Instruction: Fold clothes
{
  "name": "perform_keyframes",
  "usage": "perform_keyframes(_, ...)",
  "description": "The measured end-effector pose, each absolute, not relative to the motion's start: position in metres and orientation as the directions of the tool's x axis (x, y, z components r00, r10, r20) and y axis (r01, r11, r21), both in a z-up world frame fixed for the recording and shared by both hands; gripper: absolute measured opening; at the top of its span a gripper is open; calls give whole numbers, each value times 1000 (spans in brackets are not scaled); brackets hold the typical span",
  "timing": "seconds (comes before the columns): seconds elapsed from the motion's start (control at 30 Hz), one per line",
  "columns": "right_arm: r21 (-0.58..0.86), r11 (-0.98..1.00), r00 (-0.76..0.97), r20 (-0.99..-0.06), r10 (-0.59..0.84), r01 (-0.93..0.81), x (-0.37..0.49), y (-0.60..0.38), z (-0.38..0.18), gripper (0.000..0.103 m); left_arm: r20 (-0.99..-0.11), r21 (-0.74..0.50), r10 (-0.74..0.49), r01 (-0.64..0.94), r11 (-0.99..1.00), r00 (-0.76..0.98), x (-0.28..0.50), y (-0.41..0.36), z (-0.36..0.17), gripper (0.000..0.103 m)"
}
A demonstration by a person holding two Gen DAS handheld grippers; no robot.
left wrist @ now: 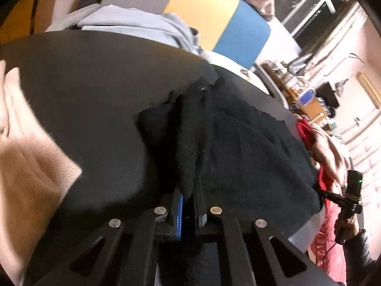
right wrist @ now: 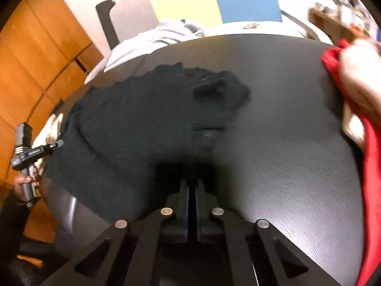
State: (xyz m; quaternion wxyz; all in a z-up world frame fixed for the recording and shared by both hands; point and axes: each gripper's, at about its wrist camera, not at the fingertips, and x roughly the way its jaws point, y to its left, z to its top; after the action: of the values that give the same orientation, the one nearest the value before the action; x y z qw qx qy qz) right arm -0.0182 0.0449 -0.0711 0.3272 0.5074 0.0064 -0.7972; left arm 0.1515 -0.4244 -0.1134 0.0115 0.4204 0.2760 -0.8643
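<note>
Nearest the left wrist camera, the left gripper [left wrist: 190, 190] has its jaws drawn together on a bunched fold of the black garment [left wrist: 238, 143], which rises from between the fingers and spreads to the right over the dark round table [left wrist: 95, 95]. In the right wrist view the right gripper [right wrist: 192, 186] also has its jaws closed narrow, at the garment's near edge; dark blur hides whether cloth is pinched there. No writing or label is legible in either view. Taking the table as the landmark: the garment lies on its near half, a beige cloth [left wrist: 28, 178] lies at its left edge, a red cloth [right wrist: 371, 166] hangs over its right edge, and a grey garment [right wrist: 147, 40] lies just behind its far rim.
</note>
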Motion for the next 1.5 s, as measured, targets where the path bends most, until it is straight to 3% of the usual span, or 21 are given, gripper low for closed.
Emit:
perform_keyframes(0.13, 358, -792, -239, -820, -520, 495, 8, 72, -83, 4, -662, -577, 308, 203, -791, -683, 172, -423, -114, 22)
perform_keyframes(0.3, 443, -751, -315, -713, -626, 490, 15, 87, -67, 11, -649, -599, 328, 196, -776, -686, 189, -424, -122, 32)
perform_keyframes(0.37, 435, -744, -340, -692, -636, 507, 5, 77, -62, 47, -663, -584, 330, 188, -790, -671, 189, -420, -125, 33)
perform_keyframes(0.43, 418, -738, -351, -684, -639, 530, -8, 61, -60, 60, -683, -556, 332, 168, -814, -651, 185, -410, -127, 33)
perform_keyframes(0.47, 409, -735, -356, -681, -640, 541, -14, 53, -59, 60, -703, -520, 318, 154, -840, -637, 183, -403, -127, 31)
perform_keyframes(0.53, 374, -743, -329, -722, -609, 555, -30, 28, -70, 59, -726, -475, 293, 146, -868, -623, 181, -400, -124, 13)
perform_keyframes(0.6, 322, -750, -298, -772, -561, 578, -34, 7, -79, 39, -728, -458, 282, 138, -878, -625, 182, -400, -119, 7)
perform_keyframes(0.63, 275, -755, -297, -798, -525, 595, -35, -2, -82, 28, -715, -468, 287, 132, -874, -637, 184, -403, -114, 5)
perform_keyframes(0.73, 225, -753, -308, -812, -496, 619, -37, -9, -74, 16, -642, -532, 330, 92, -842, -692, 196, -413, -97, 4)
perform_keyframes(0.87, 252, -769, -363, -767, -529, 588, -27, 13, -46, 9, -571, -575, 372, 33, -817, -732, 215, -419, -82, 4)
perform_keyframes(0.9, 268, -772, -373, -754, -541, 576, -23, 20, -40, 4, -578, -571, 369, 37, -820, -728, 216, -419, -83, 4)
perform_keyframes(1.1, 298, -828, -354, -797, -490, 475, -11, 51, -75, 3, -725, -489, 326, 120, -864, -606, 209, -408, -127, 4)
perform_keyframes(1.17, 314, -841, -364, -794, -487, 441, -8, 60, -88, 3, -694, -535, 343, 135, -834, -633, 213, -412, -126, 4)
perform_keyframes(1.3, 365, -808, -435, -701, -566, 462, -8, 78, -63, 4, -645, -598, 354, 158, -786, -677, 214, -419, -123, 14)
perform_keyframes(1.33, 357, -801, -447, -685, -574, 481, -10, 76, -55, 13, -645, -597, 351, 162, -786, -678, 212, -419, -123, 15)
perform_keyframes(1.43, 313, -777, -480, -644, -596, 545, -25, 52, -32, 69, -657, -589, 347, 168, -791, -670, 204, -416, -125, 17)
perform_keyframes(1.5, 289, -757, -460, -651, -604, 585, -38, 27, -32, 72, -671, -577, 347, 167, -799, -655, 197, -413, -128, 17)
